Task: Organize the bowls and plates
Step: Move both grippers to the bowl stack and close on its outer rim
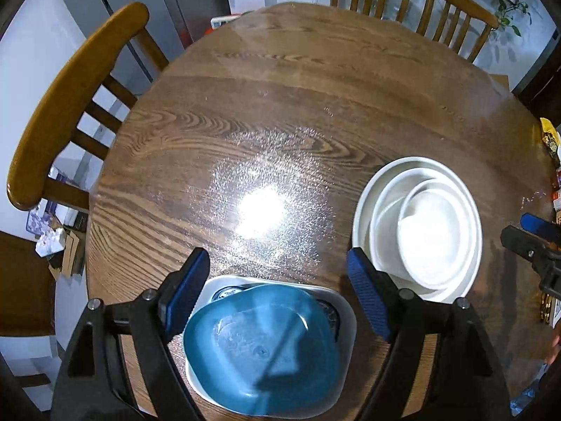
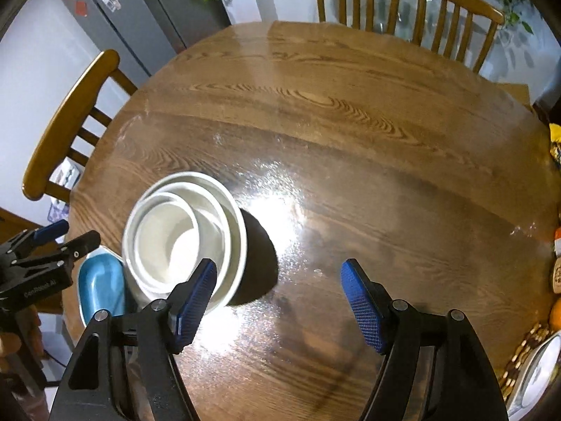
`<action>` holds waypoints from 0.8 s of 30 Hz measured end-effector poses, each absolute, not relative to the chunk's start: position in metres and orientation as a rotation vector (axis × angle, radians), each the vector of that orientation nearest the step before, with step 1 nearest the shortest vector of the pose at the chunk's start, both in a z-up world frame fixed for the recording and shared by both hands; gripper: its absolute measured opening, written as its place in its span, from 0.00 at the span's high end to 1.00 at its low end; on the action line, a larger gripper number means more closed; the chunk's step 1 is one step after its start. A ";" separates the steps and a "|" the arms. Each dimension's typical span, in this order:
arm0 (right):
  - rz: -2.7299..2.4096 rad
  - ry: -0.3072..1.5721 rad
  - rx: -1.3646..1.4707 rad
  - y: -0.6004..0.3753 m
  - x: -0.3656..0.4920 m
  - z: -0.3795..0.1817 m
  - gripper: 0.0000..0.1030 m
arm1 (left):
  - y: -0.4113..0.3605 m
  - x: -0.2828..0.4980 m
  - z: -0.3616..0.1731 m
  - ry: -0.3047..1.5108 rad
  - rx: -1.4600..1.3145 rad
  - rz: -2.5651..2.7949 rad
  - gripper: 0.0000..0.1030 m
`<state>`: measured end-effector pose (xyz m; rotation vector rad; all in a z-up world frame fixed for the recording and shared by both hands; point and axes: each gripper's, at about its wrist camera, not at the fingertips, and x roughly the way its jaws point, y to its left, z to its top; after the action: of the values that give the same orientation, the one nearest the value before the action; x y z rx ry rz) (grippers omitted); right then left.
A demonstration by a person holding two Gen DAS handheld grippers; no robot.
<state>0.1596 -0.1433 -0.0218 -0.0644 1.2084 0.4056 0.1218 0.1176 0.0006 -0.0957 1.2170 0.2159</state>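
Note:
A blue bowl (image 1: 263,347) rests inside a white squarish plate (image 1: 345,315) at the near edge of the round wooden table (image 1: 280,105). My left gripper (image 1: 277,291) is open above it, fingers spread wide and empty. To the right, three white bowls (image 1: 420,224) sit nested. In the right wrist view the nested bowls (image 2: 182,235) lie left of centre, with the blue bowl (image 2: 101,287) beside them. My right gripper (image 2: 277,301) is open and empty, its left finger (image 2: 196,301) over the near rim of the nested bowls.
Wooden chairs stand at the left (image 1: 70,98) and far side (image 1: 452,10) of the table. Small items and a woven mat (image 2: 526,351) with a plate (image 2: 540,368) lie at the table's right edge. A fridge (image 2: 140,10) stands behind.

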 end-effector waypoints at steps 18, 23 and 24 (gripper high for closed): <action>0.459 1.301 -0.071 -0.125 0.170 -0.046 0.62 | 0.119 0.141 -0.029 1.321 -0.162 0.132 0.48; 0.466 1.304 -0.065 -0.127 0.170 -0.046 0.62 | 0.119 0.141 -0.024 1.309 -0.165 0.131 0.49; 0.467 1.304 -0.064 -0.127 0.170 -0.046 0.62 | 0.119 0.140 -0.022 1.305 -0.170 0.129 0.49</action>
<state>0.1698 -0.1270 -0.0461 -0.0641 1.3040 0.4667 0.1405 0.1191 -0.0222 -0.1697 1.3050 0.1286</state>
